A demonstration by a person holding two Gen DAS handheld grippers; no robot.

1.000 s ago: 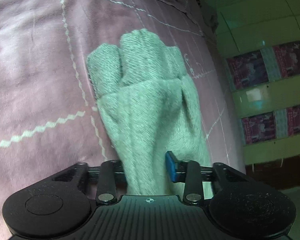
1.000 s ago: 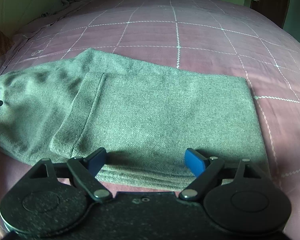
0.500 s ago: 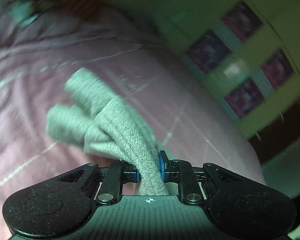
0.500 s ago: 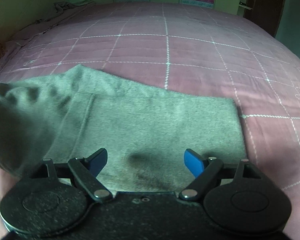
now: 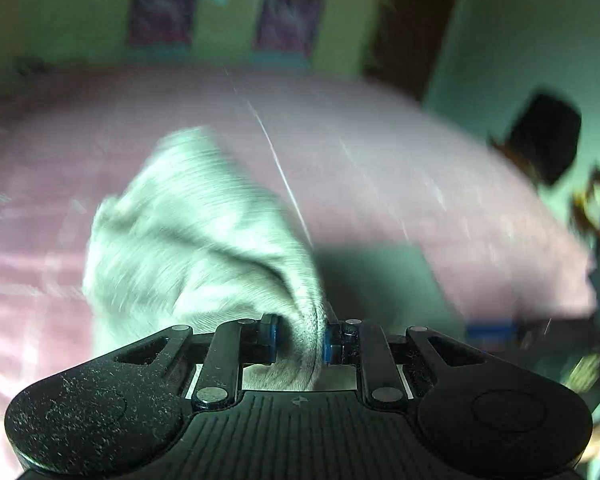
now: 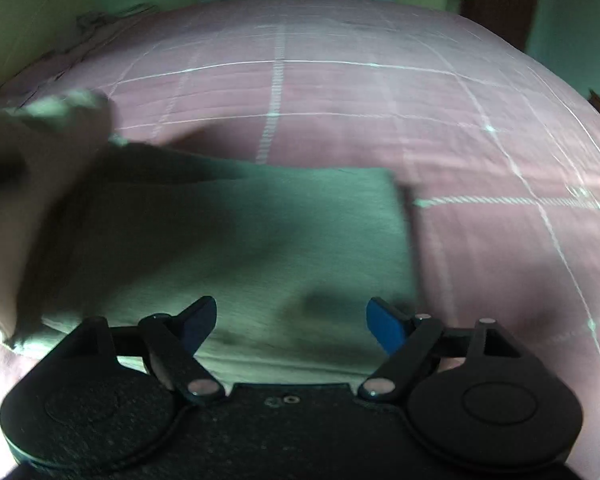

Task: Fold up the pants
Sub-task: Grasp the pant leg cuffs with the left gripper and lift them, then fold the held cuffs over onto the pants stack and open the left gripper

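The grey pants (image 6: pixel 240 240) lie partly folded on the pink bed. My left gripper (image 5: pixel 299 338) is shut on one end of the pants (image 5: pixel 196 240) and holds it lifted above the bed; the cloth hangs blurred in front of the fingers. That lifted end shows at the left edge of the right wrist view (image 6: pixel 28 184). My right gripper (image 6: pixel 290 326) is open, its blue pads (image 6: pixel 384 324) spread just above the near edge of the flat pants, holding nothing.
The pink bedspread (image 6: pixel 340 100) with a white grid pattern fills both views. Green walls with posters (image 5: pixel 288 20) and a dark door (image 5: pixel 408 24) stand beyond the bed. A dark object (image 5: pixel 544 140) sits right of the bed.
My left gripper has closed on the pants end, lifted it and swung it round toward the folded part. My right gripper stayed open and moved forward over the pants.
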